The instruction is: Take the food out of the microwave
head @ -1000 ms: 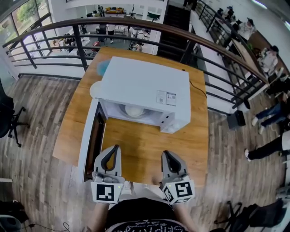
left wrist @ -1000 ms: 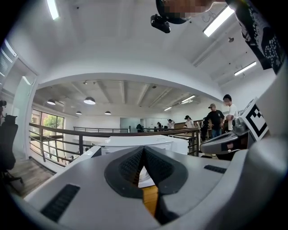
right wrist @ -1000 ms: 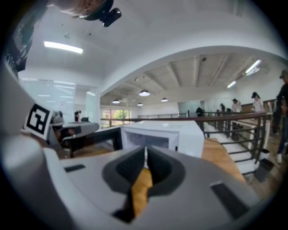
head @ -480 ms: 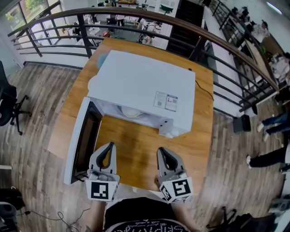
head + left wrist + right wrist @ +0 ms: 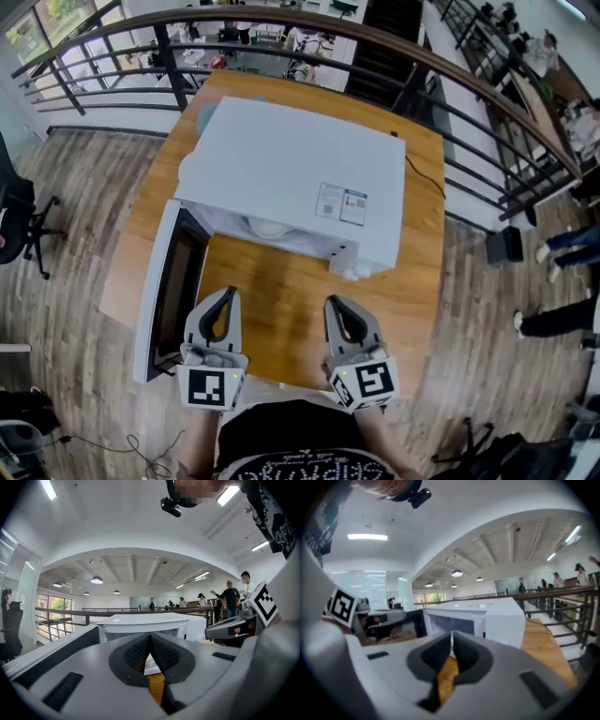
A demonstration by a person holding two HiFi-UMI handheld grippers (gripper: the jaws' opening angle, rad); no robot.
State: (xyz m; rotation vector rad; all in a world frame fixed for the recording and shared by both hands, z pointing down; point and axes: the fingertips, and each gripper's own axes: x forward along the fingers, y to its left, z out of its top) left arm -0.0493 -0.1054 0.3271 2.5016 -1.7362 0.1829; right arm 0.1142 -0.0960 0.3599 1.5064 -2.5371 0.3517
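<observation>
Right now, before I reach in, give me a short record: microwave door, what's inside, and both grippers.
microwave: white, on the wooden table
door: open, swung out to the left
inside: white dish in the cavity; its contents cannot be made out
left gripper: shut, empty, over the table beside the door
right gripper: shut, empty, over the table, short of the microwave

Sticker (image 5: 340, 203) on microwave (image 5: 281, 159) top: print illegible.

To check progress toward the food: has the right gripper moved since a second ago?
Yes. In the head view the right gripper now lies nearer the microwave front, but short of it.
</observation>
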